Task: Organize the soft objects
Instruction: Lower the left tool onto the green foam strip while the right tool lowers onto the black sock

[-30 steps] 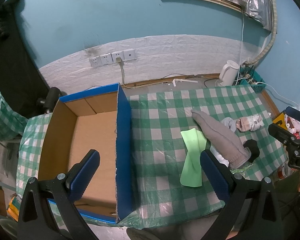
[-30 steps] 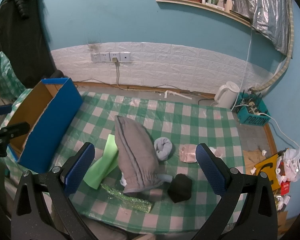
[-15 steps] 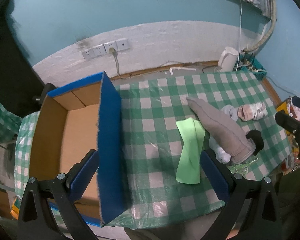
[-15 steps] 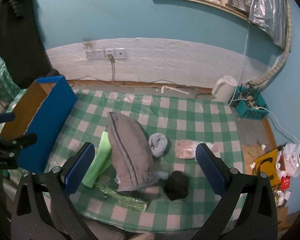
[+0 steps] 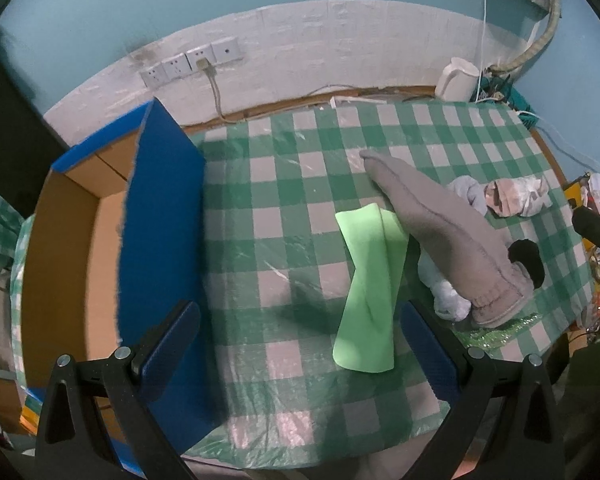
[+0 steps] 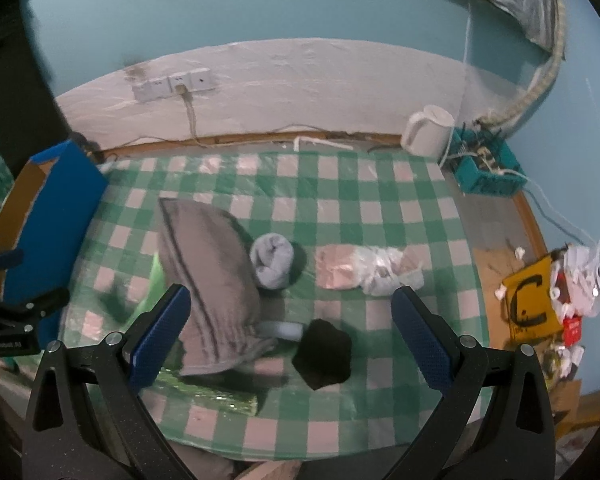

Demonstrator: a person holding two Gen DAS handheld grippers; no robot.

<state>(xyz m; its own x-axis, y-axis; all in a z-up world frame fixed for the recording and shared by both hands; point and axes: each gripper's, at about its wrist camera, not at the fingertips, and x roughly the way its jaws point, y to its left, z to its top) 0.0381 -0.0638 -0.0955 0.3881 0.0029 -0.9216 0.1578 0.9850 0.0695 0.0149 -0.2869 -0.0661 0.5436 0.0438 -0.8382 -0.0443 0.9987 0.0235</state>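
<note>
On the green checked table (image 5: 284, 184) lie a light green folded cloth (image 5: 370, 288), a grey knit hat (image 5: 444, 232) (image 6: 208, 276), a rolled pale blue sock (image 6: 272, 260), a black soft lump (image 6: 324, 354), a pink-and-white bundle (image 6: 364, 268) and a glittery green strip (image 6: 208, 392). An open blue cardboard box (image 5: 160, 240) stands at the table's left edge. My left gripper (image 5: 296, 354) is open and empty, above the table just left of the green cloth. My right gripper (image 6: 286, 334) is open and empty, above the hat's cuff and the black lump.
A white kettle (image 6: 428, 136) and a teal basket of cables (image 6: 484, 168) sit on the floor behind the table's far right. A yellow sign (image 6: 532, 304) and litter lie at the right. Wall sockets (image 5: 192, 60) with a cord are behind.
Both grippers have moved down and forward toward the table, so the cloths look larger. The left view has swung right, from over the box to the table. Nothing on the table has moved.
</note>
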